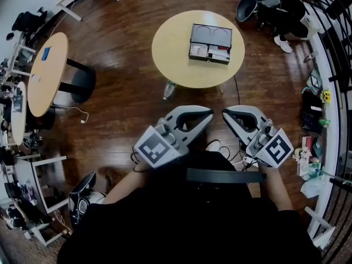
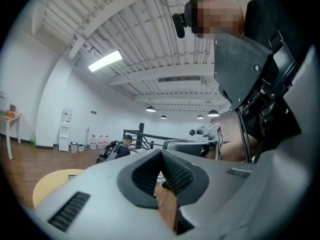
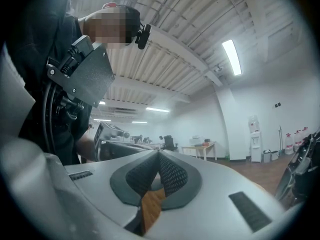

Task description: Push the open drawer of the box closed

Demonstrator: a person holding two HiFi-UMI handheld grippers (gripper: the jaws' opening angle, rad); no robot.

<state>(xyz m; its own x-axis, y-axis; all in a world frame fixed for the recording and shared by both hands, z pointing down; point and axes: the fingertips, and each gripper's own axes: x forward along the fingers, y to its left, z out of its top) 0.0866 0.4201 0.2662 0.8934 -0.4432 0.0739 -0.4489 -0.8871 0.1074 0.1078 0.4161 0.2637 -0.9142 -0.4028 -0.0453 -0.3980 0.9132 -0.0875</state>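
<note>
— Dark wooden floor point(image 1: 126, 54) fills most of the head view, and a round pale wooden table point(image 1: 170, 65) stands in the middle of it. What sits on top?

— Only a flat black box point(image 1: 212, 36), a little right of the table's middle. Its lid has two round hollows. Its drawer point(image 1: 209, 53) stands pulled out on the side facing the person, and the white and red things inside are too small to name.

— And the tongs?

— Both are close to the person's chest, over the floor, well apart from the table and the box. The left gripper point(image 1: 210, 113) and the right gripper point(image 1: 224, 113) lean in towards each other, so their tips are near one another with a strip of floor between.

— Wide or narrow?

— Each gripper's own view shows the ribbed pads meeting at the tips with nothing caught between them. Only floor shows through the slot lower down, so both pairs of jaws are pinched together and empty.

— Anything else around?

— A clear plastic bottle point(image 1: 169, 88) is on the floor just beside the table's near edge. An oval wooden table point(image 1: 47, 73) stands well off to the left, and a black office chair point(image 1: 272, 4) at the upper right.
</note>
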